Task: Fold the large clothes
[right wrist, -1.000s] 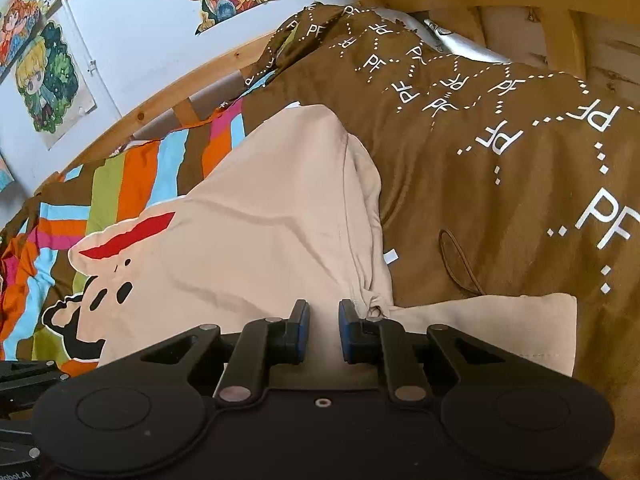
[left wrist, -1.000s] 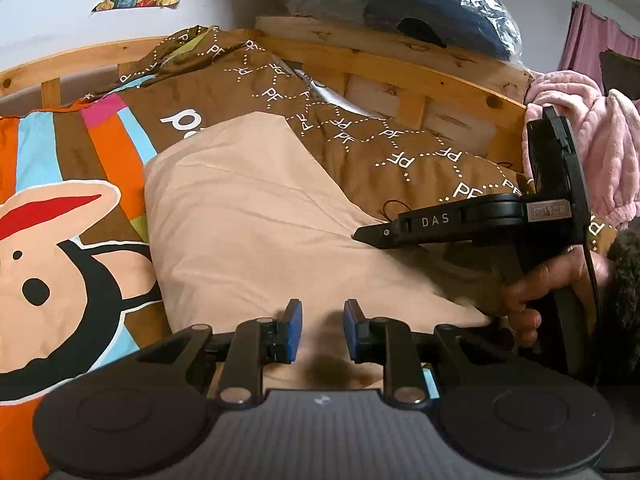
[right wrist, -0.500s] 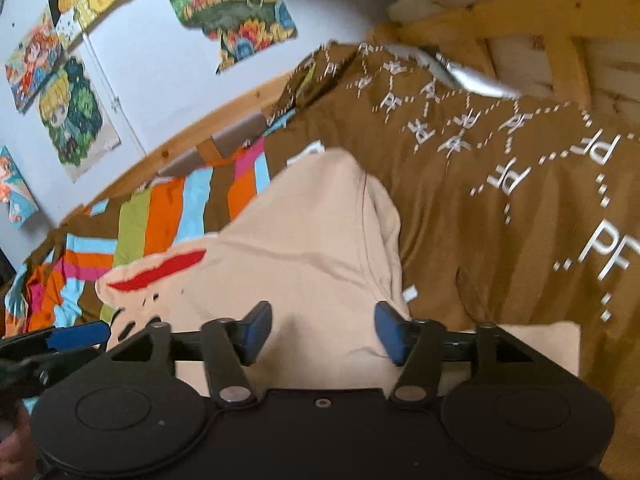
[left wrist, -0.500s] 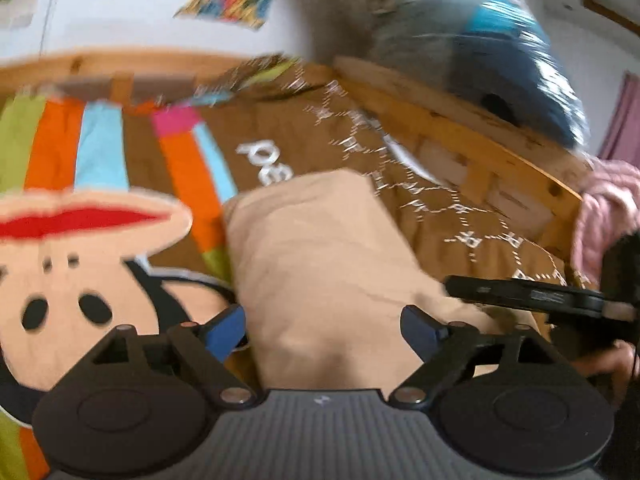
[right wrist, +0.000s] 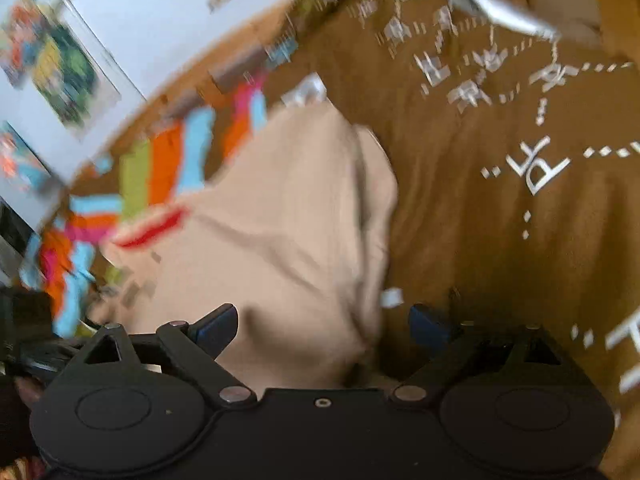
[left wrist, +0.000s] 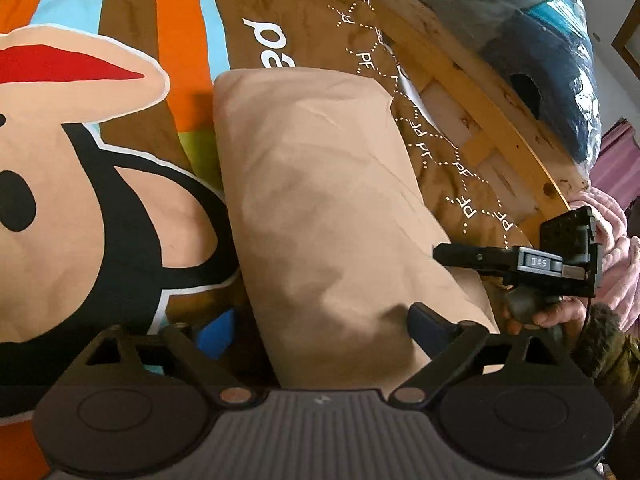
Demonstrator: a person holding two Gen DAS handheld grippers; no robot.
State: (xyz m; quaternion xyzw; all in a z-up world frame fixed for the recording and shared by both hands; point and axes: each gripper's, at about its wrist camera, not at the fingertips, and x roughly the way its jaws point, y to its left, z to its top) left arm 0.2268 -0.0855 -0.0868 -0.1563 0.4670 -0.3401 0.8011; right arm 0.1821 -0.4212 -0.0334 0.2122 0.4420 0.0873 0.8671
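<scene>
Beige garment (left wrist: pixel 320 208) is lying folded into a long band on the cartoon bedspread (left wrist: pixel 80 200), brown "PF" patterned part of the cover (left wrist: pixel 320 12) on its far and right sides.

L gripper (left wrist: pixel 320 332) is sitting at the band's near end, jaws standing wide apart w/ nothing held; blue pads (left wrist: pixel 216 330) are flanking the cloth, one per side. Long axis is running straight away from L gripper toward the wooden bed frame (left wrist: pixel 460 80).

R gripper (right wrist: pixel 322 328) is also gaping wide, gripping nothing; in L view it's showing side-on at the band's right edge (left wrist: pixel 460 254), person's hand (left wrist: pixel 552 314) around the handle. From R wrist view, garment is spreading ahead and to the left.

Judgement: both are about equally near the near end; L is better centred on it, so next fold prob. turns on lifting this end along the long axis toward the far end.

Hard to tell: R view is motion-blurred, seams and edges smeared. Near hem is hidden under both gripper bodies. Layer count not readable. Whether pads are touching fabric — can't tell.
</scene>
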